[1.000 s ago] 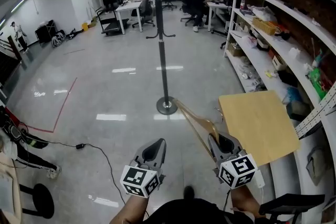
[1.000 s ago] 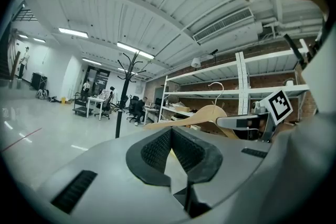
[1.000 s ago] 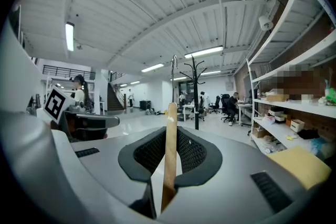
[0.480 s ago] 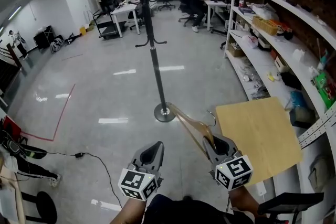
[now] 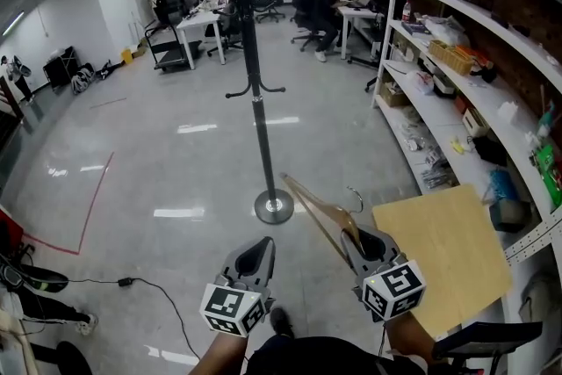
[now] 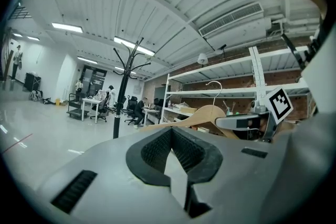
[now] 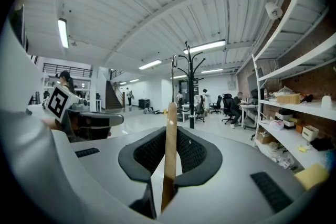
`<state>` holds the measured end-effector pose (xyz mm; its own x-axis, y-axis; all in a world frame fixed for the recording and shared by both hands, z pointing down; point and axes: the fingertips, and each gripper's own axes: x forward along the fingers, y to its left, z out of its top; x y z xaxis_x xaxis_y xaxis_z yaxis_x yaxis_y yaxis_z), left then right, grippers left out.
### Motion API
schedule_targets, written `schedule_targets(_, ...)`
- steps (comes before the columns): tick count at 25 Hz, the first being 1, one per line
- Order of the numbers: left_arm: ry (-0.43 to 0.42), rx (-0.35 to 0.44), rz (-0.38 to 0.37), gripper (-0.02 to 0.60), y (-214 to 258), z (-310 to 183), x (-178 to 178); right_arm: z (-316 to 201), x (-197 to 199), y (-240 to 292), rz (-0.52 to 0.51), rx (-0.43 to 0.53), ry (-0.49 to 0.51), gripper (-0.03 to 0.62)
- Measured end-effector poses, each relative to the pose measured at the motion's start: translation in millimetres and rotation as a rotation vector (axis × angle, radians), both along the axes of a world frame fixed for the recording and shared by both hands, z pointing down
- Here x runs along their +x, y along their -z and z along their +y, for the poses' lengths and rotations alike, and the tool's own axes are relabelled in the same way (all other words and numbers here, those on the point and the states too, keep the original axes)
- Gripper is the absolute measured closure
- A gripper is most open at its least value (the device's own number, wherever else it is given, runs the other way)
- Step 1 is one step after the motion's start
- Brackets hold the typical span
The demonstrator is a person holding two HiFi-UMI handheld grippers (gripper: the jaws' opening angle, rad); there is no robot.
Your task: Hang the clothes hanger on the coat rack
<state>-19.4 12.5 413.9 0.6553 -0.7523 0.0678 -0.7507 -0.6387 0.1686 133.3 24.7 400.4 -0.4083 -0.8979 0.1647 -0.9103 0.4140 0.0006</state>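
Observation:
A black coat rack (image 5: 255,101) stands on the shiny floor ahead, its round base (image 5: 273,207) just beyond my grippers. The wooden clothes hanger (image 5: 318,218) with a metal hook (image 5: 356,197) slants up and left from my right gripper (image 5: 365,241), which is shut on its lower end. In the right gripper view the hanger's bar (image 7: 169,155) runs upright between the jaws, with the rack (image 7: 191,86) behind it. My left gripper (image 5: 255,253) is shut with nothing in it, left of the hanger. The left gripper view shows the rack (image 6: 118,99) and the hanger (image 6: 202,115).
White shelving (image 5: 457,57) full of boxes lines the right wall. A light wooden board (image 5: 448,255) lies low at the right, close to my right gripper. Desks, office chairs and seated people (image 5: 325,0) are far back. A black cable (image 5: 132,281) crosses the floor at left.
The coat rack's base has slid lower in the head view, so it is nearer to me. Both grippers keep their pose, the right still holding the hanger.

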Motion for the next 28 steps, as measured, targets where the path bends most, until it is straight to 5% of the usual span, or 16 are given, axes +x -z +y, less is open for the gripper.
schedule_targets(14, -0.019, -0.008, 0.033, 0.58, -5, -125, -61, -120, -52, 6, 0.015, -0.007, -0.012, 0.537)
schedule_targets(28, 0.049, -0.019, -0.023, 0.58, -7, -244, -25, -252, -29, -5, -0.015, -0.003, 0.136, 0.537)
